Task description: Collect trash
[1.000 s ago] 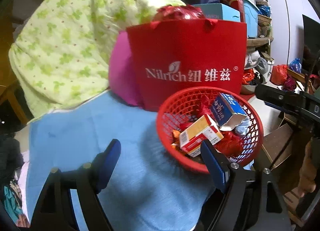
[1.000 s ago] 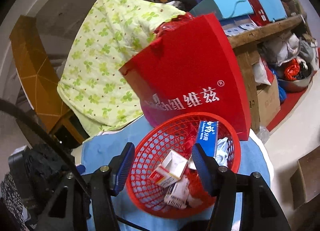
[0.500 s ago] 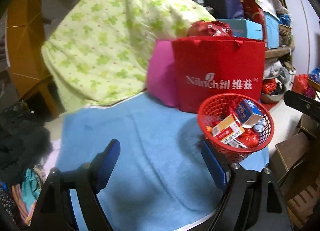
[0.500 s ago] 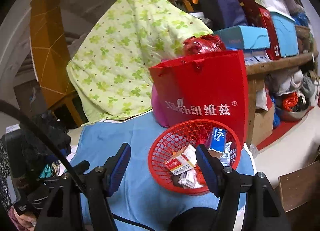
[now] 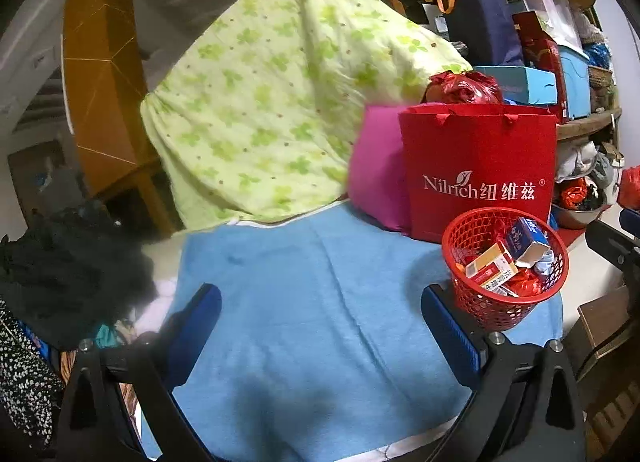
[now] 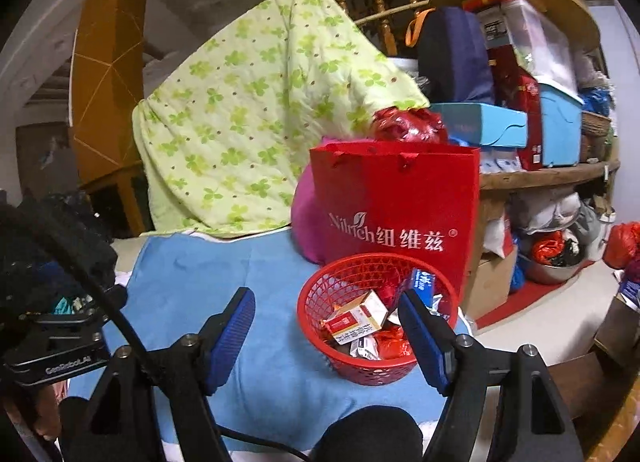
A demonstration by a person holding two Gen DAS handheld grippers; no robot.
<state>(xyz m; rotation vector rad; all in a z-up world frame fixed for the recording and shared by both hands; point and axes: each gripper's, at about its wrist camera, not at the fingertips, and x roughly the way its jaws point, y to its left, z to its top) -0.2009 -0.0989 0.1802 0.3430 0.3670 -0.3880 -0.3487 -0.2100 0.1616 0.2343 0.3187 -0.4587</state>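
A red mesh basket [image 5: 482,304] [image 6: 312,302] stands on the blue towel [image 5: 304,282] [image 6: 192,274], at its right side. It holds small cartons, a blue box and red wrappers. My left gripper [image 5: 320,322] is open and empty, hovering above the towel, with the basket beyond its right finger. My right gripper [image 6: 326,326] is open and empty, pulled back from the basket, which shows between its fingers toward the right one.
A red Nilrich paper bag [image 5: 480,166] [image 6: 396,214] and a pink cushion [image 5: 376,170] stand behind the basket. A green floral quilt [image 5: 280,94] hangs at the back. Dark clothes [image 5: 60,262] lie at left. Cluttered shelves [image 6: 540,122] stand at right.
Both grippers have drawn back and up from the basket, which now looks smaller and farther. Both stay open and empty.
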